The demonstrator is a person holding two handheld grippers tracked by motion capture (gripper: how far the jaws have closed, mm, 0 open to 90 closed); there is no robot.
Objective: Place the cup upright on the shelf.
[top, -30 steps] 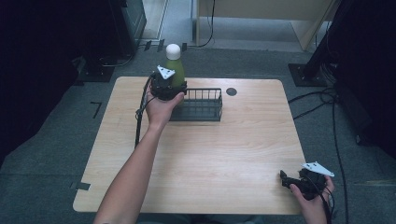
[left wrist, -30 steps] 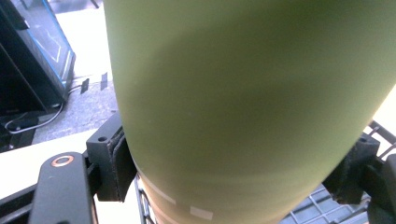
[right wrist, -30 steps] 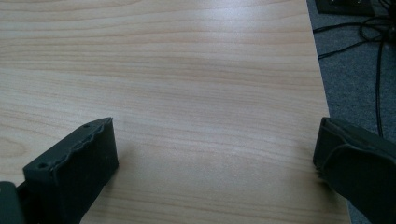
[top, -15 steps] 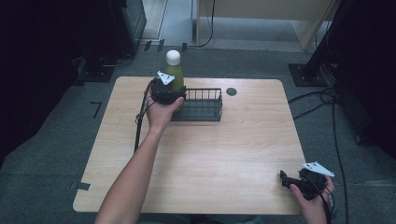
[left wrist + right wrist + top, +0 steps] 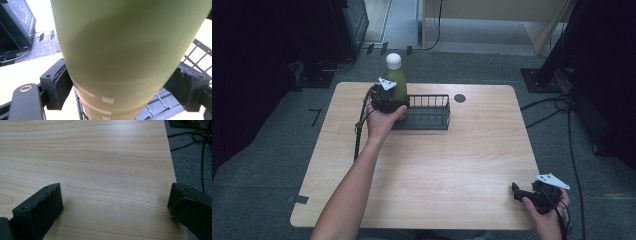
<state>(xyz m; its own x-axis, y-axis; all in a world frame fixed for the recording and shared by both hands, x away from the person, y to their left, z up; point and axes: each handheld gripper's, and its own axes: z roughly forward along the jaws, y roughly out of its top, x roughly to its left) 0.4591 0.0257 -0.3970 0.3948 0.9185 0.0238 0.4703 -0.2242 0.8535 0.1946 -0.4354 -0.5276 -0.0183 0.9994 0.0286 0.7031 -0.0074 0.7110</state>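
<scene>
left gripper [image 5: 388, 100] is clamping the tall olive-green bottle with the white cap [image 5: 396, 80] over the black wire basket [image 5: 427, 112], probably lowering next, keeping it upright.

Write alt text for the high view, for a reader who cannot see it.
The left gripper clamps a green bottle with a white cap, held upright at the left end of a black wire basket near the far edge of a wooden table. The right gripper rests open at the table's near right corner, holding nothing.
</scene>
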